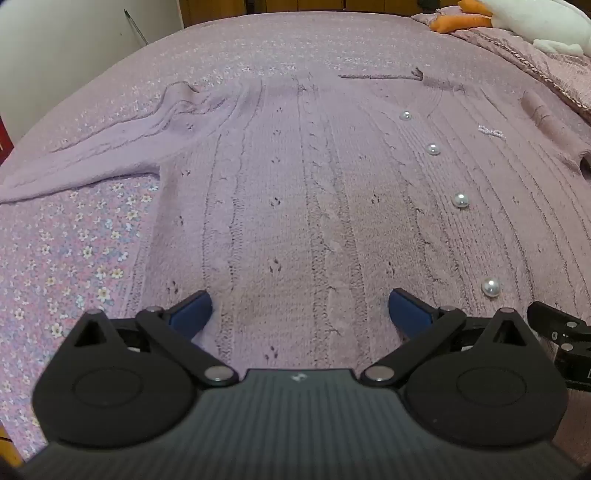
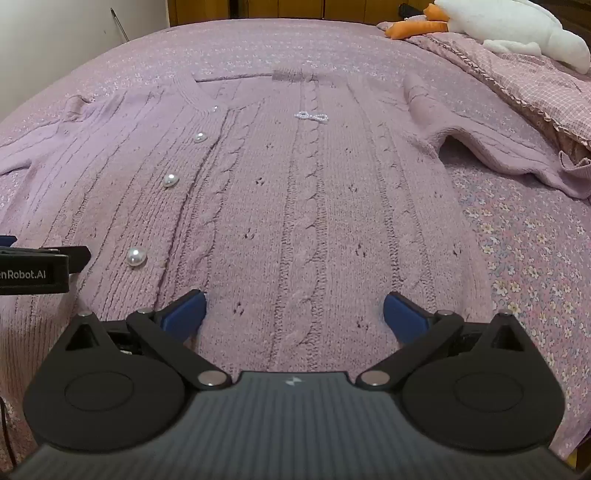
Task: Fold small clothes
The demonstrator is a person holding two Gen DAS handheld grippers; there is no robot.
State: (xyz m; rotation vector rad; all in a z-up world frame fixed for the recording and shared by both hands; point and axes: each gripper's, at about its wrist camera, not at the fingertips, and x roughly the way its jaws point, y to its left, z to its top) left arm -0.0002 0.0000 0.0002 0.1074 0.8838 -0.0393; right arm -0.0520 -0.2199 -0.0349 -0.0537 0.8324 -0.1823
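While tongs (image 1: 300, 314) gape, cardigan (image 1: 295, 184) flat

We look forward from two fisheye cameras, one mounted behind each gripper's fingers, both low over a lilac cardigan (image 1: 295, 192) spread on a floral bedspread (image 1: 74, 251). In the left wrist view, the left gripper (image 1: 300, 312) fills the bottom of the frame, and the pearl buttons (image 1: 461, 200) run down the right side. In the right wrist view, the right gripper (image 2: 294, 312) sits at the bottom, and the same buttons (image 2: 170, 180) fall at left. Both views face the far end of the bed and share the cardigan's middle, the button row and the plush toy (image 2: 509, 29) at upper right. Each catches the other gripper at its edge.
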